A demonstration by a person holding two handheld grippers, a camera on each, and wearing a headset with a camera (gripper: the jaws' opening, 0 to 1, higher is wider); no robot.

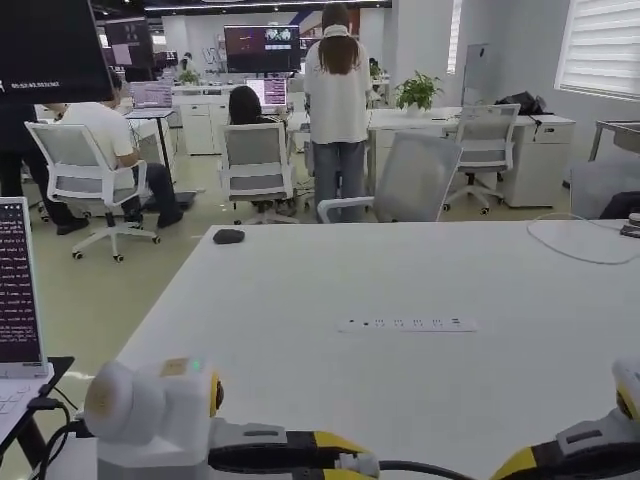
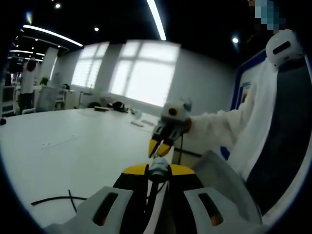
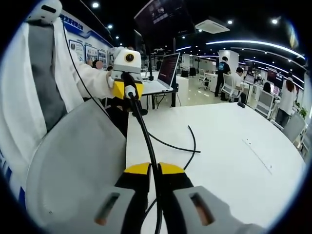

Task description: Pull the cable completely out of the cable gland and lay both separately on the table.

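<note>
My left gripper point(image 1: 362, 464) lies at the bottom left of the head view and points right. In its own view the left gripper point(image 2: 159, 170) is shut on a small grey cable gland point(image 2: 159, 167). A black cable point(image 3: 142, 127) runs taut from the gland point(image 3: 130, 91) to my right gripper point(image 3: 154, 170), whose yellow-tipped jaws are shut on it. A short stretch of cable point(image 1: 425, 468) shows between the two grippers above the table's front edge. The right gripper point(image 1: 503, 465) faces the left one point(image 3: 127, 90). A loose cable tail point(image 3: 190, 141) curls on the white table point(image 1: 400, 280).
A flush power strip point(image 1: 407, 324) sits in the middle of the table, a black mouse point(image 1: 228, 236) at its far left corner, a thin white cable loop point(image 1: 580, 250) at the right. A laptop point(image 1: 15, 290) stands to the left. Behind are people and office chairs.
</note>
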